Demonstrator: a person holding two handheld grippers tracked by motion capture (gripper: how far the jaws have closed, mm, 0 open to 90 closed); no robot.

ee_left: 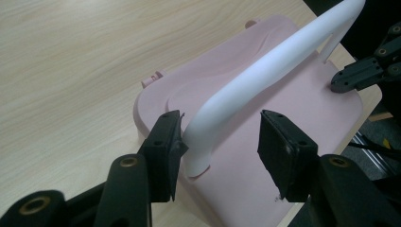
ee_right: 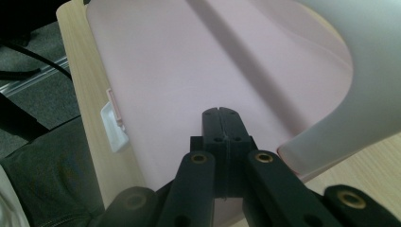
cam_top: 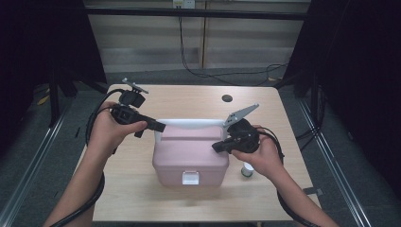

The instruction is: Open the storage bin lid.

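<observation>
The white handle (ee_left: pixel 265 71) of the pink box (cam_top: pixel 189 158) is straddled by the left gripper (ee_left: pixel 220 142) — jaws parted, one pad touching, nothing clamped. Its long axis runs away toward the right gripper (ee_right: pixel 222 124), whose jaws are pressed together, empty, on the lid.

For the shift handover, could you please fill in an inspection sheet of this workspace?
Surface: light wooden table, with a dark round hole near its far edge.
Job's things: pink box, lid shut, white latch at the front, white handle raised.
Clutter: small white and green tube standing right of the box.
Grippers: left gripper open, its jaws astride one end of the handle, one pad touching it; right gripper shut and empty, tip on the lid.
Cables: one black cable trails from each gripper; another hangs down the back wall onto the floor.
Surroundings: grey floor, dark curtains at both sides, pale wall panels.
</observation>
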